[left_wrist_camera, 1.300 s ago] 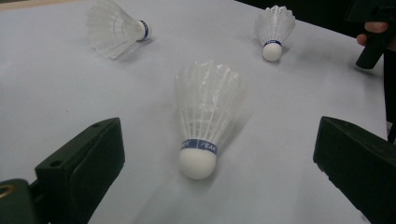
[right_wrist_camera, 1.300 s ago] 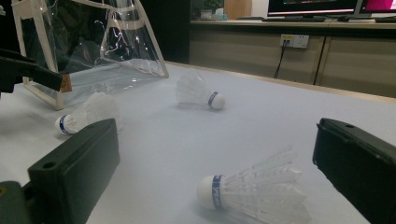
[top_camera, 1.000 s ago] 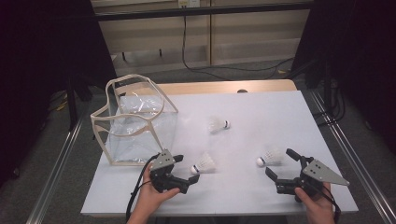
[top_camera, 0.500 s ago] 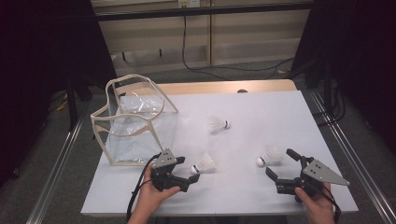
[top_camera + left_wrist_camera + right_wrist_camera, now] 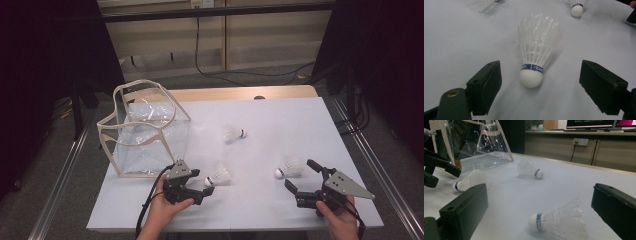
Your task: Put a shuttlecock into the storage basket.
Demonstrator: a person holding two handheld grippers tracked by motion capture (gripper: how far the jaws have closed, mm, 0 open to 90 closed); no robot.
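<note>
Taking the clear plastic bag with cream-coloured trim (image 5: 145,132) as landmark: the left gripper (image 5: 204,186) lies just in front of the bag's near right corner, its jaws apart and just now closing, the cork tip of a white feather shuttlecock (image 5: 219,175) between them, pads not yet touching it. A second white shuttlecock (image 5: 233,133) lies to the bag's right, close by. A third white shuttlecock (image 5: 289,168) lies far right of the bag, just ahead of the right gripper (image 5: 302,176), whose jaws stand wide apart, holding nothing.
</note>
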